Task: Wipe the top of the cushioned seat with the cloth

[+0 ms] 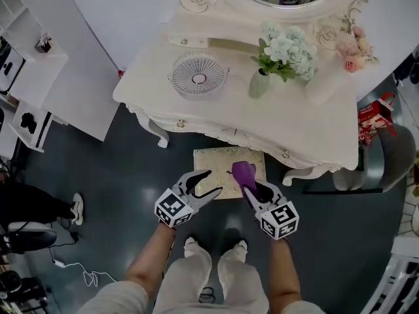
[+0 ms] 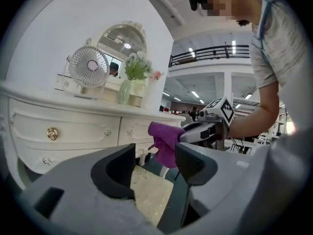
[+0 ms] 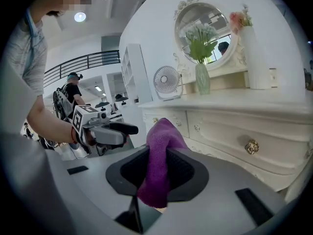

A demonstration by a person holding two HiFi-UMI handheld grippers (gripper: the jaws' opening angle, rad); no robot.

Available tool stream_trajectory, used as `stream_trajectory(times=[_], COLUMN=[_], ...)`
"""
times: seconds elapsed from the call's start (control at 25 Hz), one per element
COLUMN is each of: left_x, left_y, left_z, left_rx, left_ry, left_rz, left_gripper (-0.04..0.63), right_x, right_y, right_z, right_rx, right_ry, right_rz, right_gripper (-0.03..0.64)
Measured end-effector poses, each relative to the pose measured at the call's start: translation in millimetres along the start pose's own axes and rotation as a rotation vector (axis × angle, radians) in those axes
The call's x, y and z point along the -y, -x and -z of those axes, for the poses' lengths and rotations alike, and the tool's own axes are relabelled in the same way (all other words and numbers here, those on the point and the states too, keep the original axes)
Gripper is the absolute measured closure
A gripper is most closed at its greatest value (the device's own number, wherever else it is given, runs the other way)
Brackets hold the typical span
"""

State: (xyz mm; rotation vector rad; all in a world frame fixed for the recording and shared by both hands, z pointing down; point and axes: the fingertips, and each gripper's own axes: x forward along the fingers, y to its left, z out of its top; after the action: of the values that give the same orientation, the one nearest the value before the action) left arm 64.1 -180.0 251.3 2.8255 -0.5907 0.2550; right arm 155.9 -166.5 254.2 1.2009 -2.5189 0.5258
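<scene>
The cushioned seat (image 1: 219, 165) is a cream patterned square on the dark floor, partly tucked under the dressing table. My right gripper (image 1: 254, 188) hovers over its right part, shut on a purple cloth (image 1: 243, 173) that sticks up from the jaws. In the right gripper view the cloth (image 3: 157, 163) is pinched between the dark pads and hangs down in front. My left gripper (image 1: 215, 181) is at the seat's left front edge, open with nothing between its fingers. In the left gripper view the seat (image 2: 149, 195) shows through the gap, with the cloth (image 2: 165, 142) and right gripper (image 2: 188, 132) beyond.
The white dressing table (image 1: 150, 77) carries a small round fan (image 1: 198, 76), a vase of flowers (image 1: 260, 80) and an oval mirror. Its drawers with gold knobs (image 3: 252, 147) face the seat. The person's feet (image 1: 216, 247) stand just before the seat. A grey chair (image 1: 386, 159) is at right.
</scene>
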Motion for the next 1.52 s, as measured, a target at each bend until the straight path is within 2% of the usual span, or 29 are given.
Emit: stream_trajectory(times=[0.32,0.6,0.76,0.88,1.04,1.16,1.36,1.52], left_x=[-43,-82,-101,-103,-100,-97,-92,-92], left_y=[-33,-62,-71,-71,-68,-66,-52,-31], left_z=[84,143,166,182,188,194,213,238], left_rx=[0.006,0.008,-0.009,-0.015,0.071,0.090,0.092,0.101], left_ry=[-0.055,-0.079,-0.134,-0.183,-0.199,-0.220,-0.191,-0.173], left_rz=[-0.033,-0.113,-0.137,-0.163,-0.146,-0.143,-0.169,-0.192], left_gripper=[0.324,0.322,0.319,0.314,0.299,0.291,0.281,0.259], right_x=[46,74,85,88,93,97,99,94], right_y=[-56,-89,-107,-115,-122,-124,-125,-130], right_z=[72,124,139,153,165,175,189,193], right_rx=[0.024,0.027,0.051,0.072,0.146,0.161,0.154,0.127], right_ry=[0.025,0.106,0.168,0.207,0.195,0.196,0.204,0.308], right_rz=[0.020,0.026,0.057,0.079,0.096,0.116,0.143,0.183], right_gripper=[0.529,0.529,0.529,0.529,0.529,0.529,0.529,0.529])
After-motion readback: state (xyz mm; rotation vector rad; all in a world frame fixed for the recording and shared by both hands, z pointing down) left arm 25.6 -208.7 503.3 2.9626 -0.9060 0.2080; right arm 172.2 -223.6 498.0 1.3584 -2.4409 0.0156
